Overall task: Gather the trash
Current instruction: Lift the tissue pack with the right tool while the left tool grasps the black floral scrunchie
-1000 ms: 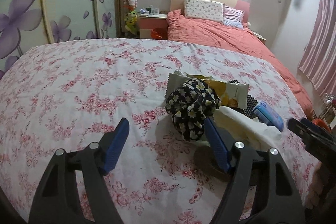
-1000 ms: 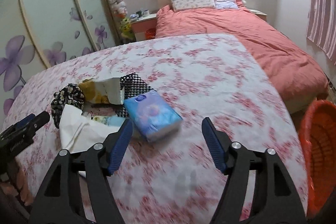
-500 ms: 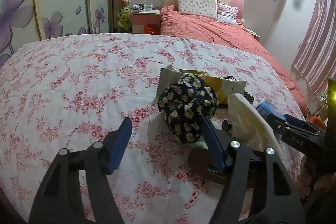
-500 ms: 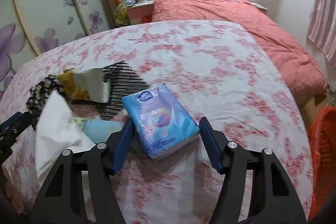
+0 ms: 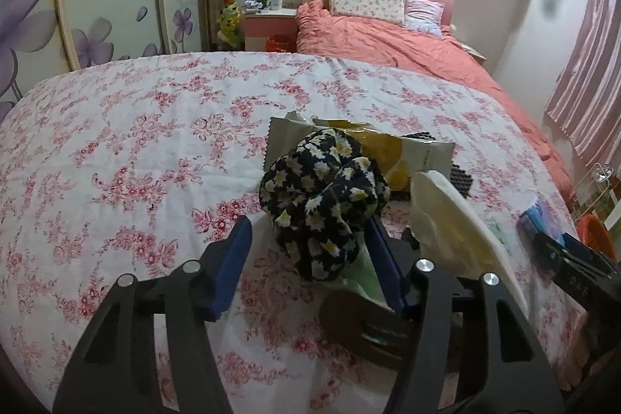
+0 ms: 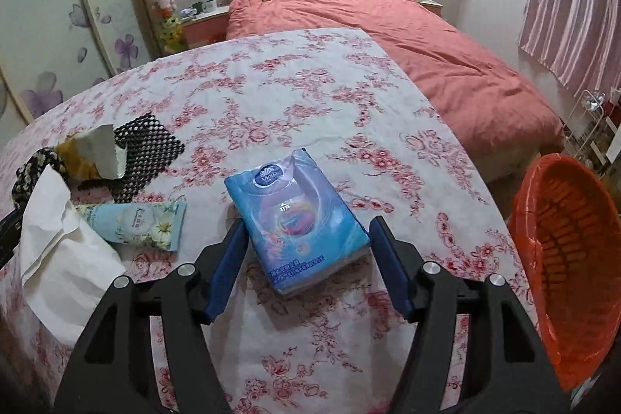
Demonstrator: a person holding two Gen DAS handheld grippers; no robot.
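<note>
While spread wide on both sides, right gripper [image 6: 306, 268] straddles blue tissue pack [image 6: 297, 218] without clamping; left gripper [image 5: 310, 266] gapes around floral scrunchie [image 5: 324, 204]. Beyond: snack wrapper [image 5: 403, 152], white paper [image 5: 458, 224]. Far right: orange basket [image 6: 562, 258].

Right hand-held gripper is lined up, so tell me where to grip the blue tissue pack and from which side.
Grip the blue tissue pack across its two long sides near the close end, coming in from that end. It lies flat, its length running away from the right hand-held gripper, whose open fingers already straddle its width.
</note>
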